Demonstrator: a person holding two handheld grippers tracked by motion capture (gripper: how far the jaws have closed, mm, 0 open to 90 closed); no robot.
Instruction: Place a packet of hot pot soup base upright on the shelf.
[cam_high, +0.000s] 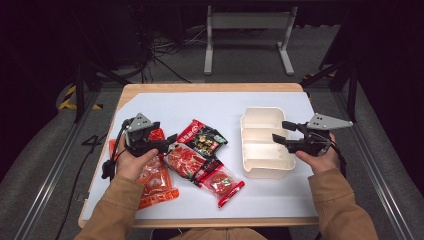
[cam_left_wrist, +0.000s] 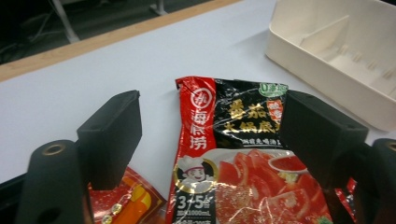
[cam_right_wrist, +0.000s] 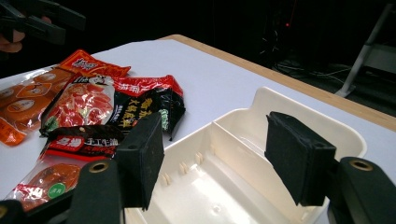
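Sauce packets (cam_high: 192, 160) lie in a loose pile at lower centre-left of the high view, on a white mat (cam_high: 210, 107) over the wooden table (cam_high: 210, 87). I count 4: an orange one (cam_high: 156, 184) at the left, a red and black one (cam_high: 202, 137) at the top, a red one w/ tomato pics (cam_high: 184, 161) in the middle & a small red one (cam_high: 221, 182) at lower right.

Left gripper (cam_high: 167, 141) sits at centre-left, over the pile. Its jaws are wide apart & hold nothing. In the left gripper view the jaws stand on each side of the red and black packet's top end; can't tell if they touch it.

Right gripper (cam_high: 283, 132) is at centre-right, over the one cream tray (cam_high: 257, 116). Jaws wide apart too, nothing between them.

Right gripper view looks into the tray: a wall splits it into parts, all bare. It also shows the left gripper far off at upper left. Left gripper view shows the packet's print up close, w/ a little chef face. High view shows both sleeves (cam_high: 117, 207) & hands.
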